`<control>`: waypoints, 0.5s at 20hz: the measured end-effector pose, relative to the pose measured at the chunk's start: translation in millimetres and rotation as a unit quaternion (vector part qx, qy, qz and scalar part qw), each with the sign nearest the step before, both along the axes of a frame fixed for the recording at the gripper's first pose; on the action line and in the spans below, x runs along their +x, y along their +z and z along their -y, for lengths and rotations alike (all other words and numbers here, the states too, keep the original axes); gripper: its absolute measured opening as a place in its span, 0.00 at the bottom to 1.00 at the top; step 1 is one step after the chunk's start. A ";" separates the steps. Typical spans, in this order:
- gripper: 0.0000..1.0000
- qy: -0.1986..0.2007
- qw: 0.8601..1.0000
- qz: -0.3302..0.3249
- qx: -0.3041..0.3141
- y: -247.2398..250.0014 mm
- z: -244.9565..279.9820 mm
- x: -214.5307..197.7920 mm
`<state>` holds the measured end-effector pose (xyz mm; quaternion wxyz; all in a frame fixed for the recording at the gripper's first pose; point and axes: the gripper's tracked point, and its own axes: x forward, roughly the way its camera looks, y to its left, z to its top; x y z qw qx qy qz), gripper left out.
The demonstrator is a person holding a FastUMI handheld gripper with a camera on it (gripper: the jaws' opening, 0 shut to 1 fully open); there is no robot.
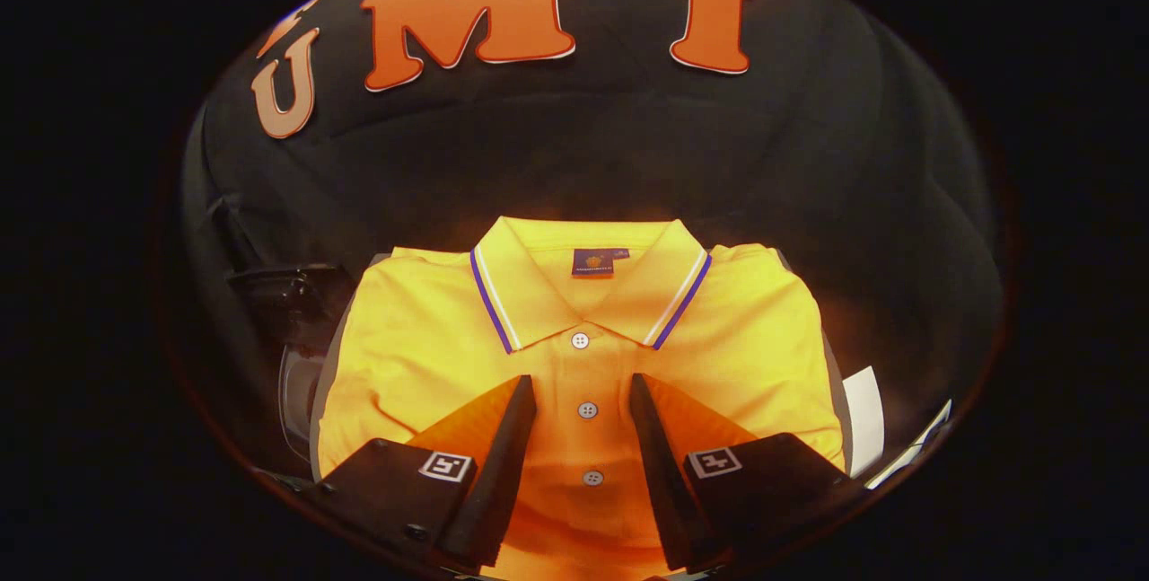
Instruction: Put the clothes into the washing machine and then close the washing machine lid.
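The gripper (583, 392) has its two fingers (503, 464) spread apart, with a clear gap between them and nothing clamped. They sit low over a folded yellow polo shirt (404, 356); whether the tips actually touch the cloth cannot be told. The bases of the fingers are cut off below, and each carries a small square marker.

Through the gap runs the shirt's button placket, with two buttons (588, 409) between the fingers and a third just ahead of the tips. The shirt's lower part is hidden under the fingers. Its front lies flat and neatly folded, sleeves tucked out of sight.

Just beyond the fingertips the collar (503, 294) spreads open, edged with a blue and a white stripe, and a small dark label sits inside the neck; its text is too small to make out.

The shirt rests on a grey surface (832, 374) of which only thin strips show at either side. To the left of the shirt is a dark, glossy object (287, 294), partly in shadow and hard to identify. To the right, a white sheet or edge (863, 419) peeks out, mostly cut off.

Behind everything hangs the booth's black cloth wall (808, 159).
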<state>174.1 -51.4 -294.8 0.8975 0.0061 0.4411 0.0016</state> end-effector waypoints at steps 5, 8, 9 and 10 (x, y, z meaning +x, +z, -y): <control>0.61 0.005 0.998 -0.053 -0.011 5.2 -0.3 -1.7; 0.41 0.005 0.997 -0.076 -0.006 8.7 -5.3 2.9; 0.39 0.006 0.997 -0.080 -0.009 7.6 -3.1 -0.5; 0.39 0.004 0.997 -0.083 -0.012 6.8 -3.2 -0.5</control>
